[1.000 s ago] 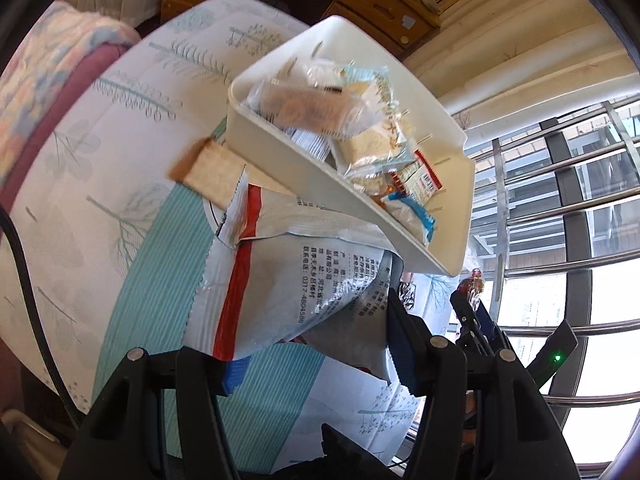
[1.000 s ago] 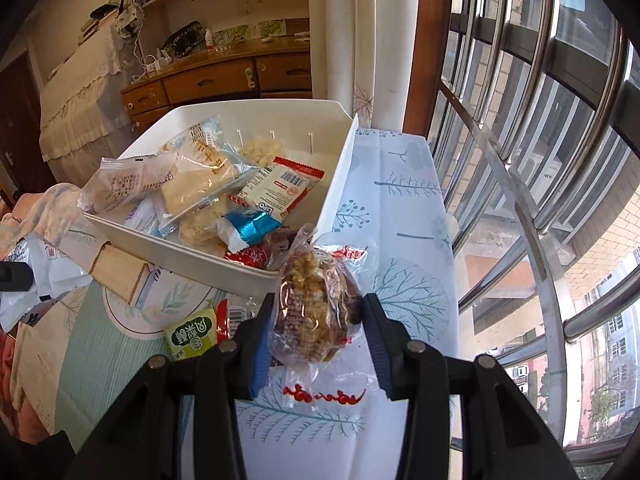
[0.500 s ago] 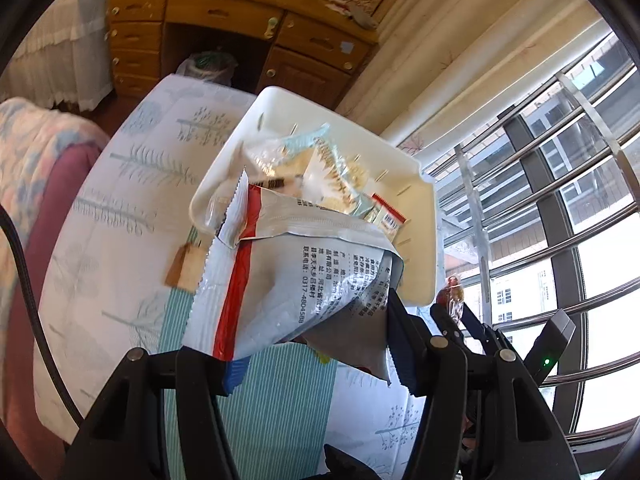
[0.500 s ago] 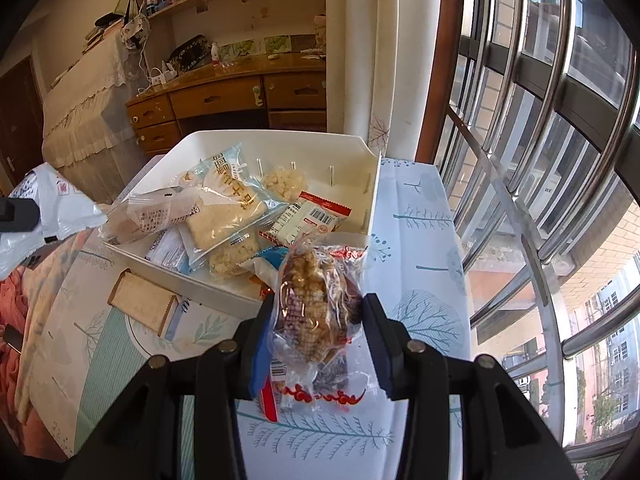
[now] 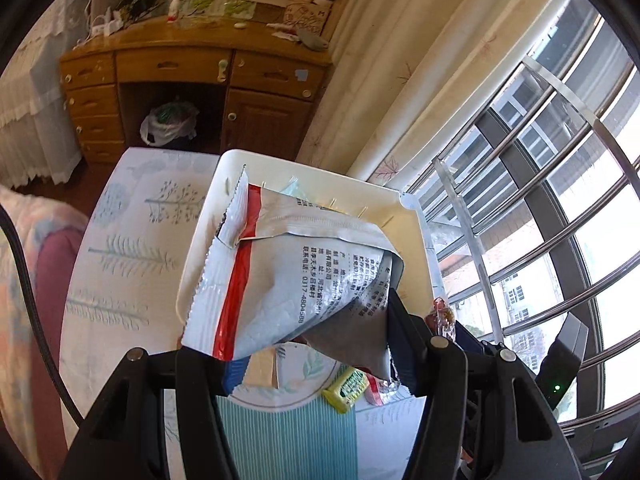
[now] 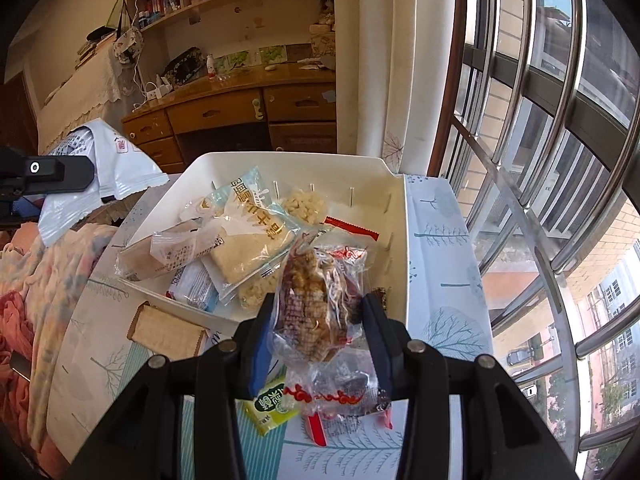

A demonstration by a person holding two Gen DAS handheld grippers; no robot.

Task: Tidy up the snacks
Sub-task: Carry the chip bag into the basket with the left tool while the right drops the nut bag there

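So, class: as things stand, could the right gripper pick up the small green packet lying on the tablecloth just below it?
Probably not yet. The right gripper is shut on a clear wrapper of brown nut brittle, so its jaws are occupied. The small green packet lies uncovered on the tablecloth, reachable once that load is dropped.

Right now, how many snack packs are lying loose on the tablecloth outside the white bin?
3: a tan cracker pack by the bin's near wall, a green pack and a red-ended wrapper below the right gripper. Others may be hidden.

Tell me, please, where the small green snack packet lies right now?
In the right wrist view, the small green snack packet lies on the tablecloth below the white tray, left of centre.
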